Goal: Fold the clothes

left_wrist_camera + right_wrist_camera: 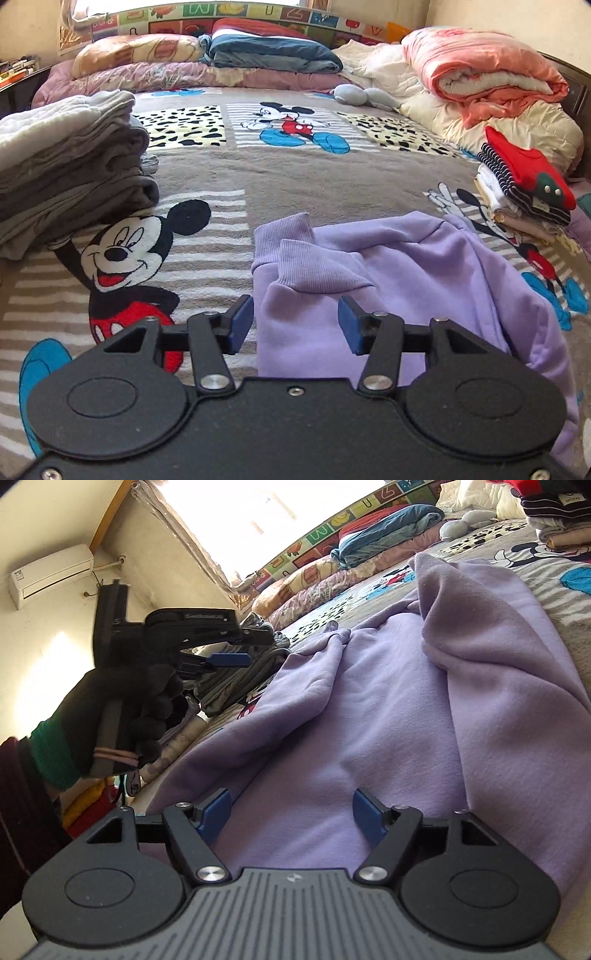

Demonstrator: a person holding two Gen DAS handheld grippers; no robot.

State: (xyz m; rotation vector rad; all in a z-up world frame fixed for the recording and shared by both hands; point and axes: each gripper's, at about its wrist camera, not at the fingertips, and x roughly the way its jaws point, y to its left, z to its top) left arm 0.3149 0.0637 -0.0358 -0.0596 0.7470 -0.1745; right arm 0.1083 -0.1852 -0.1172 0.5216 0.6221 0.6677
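A lilac sweatshirt [406, 273] lies partly folded on the Mickey Mouse bedspread [295, 181], its ribbed cuffs [284, 247] at the left edge. My left gripper [295, 323] hovers open over the garment's near left edge, blue pads apart and pressing on nothing. In the right wrist view the same sweatshirt [388, 709] fills the middle, and my right gripper [291, 816] stands open low over it, fabric under the gap but not pinched. The left gripper [247, 650], held by a black-gloved hand [122, 709], hangs above the sweatshirt's far side.
A stack of folded grey clothes [70, 166] sits at the left. A folded pile topped with a red garment [524, 184] is at the right. Quilts [480, 74], a blue blanket [269, 51] and a grey plush toy [362, 94] line the headboard end.
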